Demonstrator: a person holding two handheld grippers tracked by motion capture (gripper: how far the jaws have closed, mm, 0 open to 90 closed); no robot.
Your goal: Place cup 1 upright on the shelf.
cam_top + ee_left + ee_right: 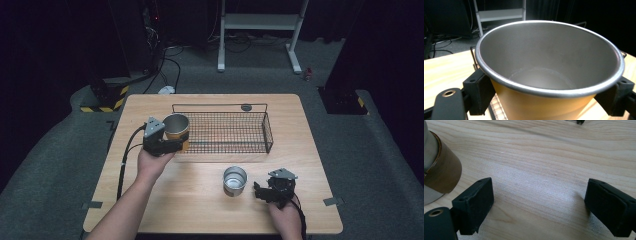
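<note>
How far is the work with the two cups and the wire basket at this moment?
Done: nothing lies in the wire basket yet. In hand: the left gripper is shut on the orange cup, upright, at the basket's left end. Left: probably to set this cup in the basket, then the steel cup, which stands on the table beside the open right gripper.

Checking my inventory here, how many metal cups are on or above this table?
2. An orange cup is held in the left gripper at the wire basket's left end; a silver cup stands beside the right gripper.
</note>
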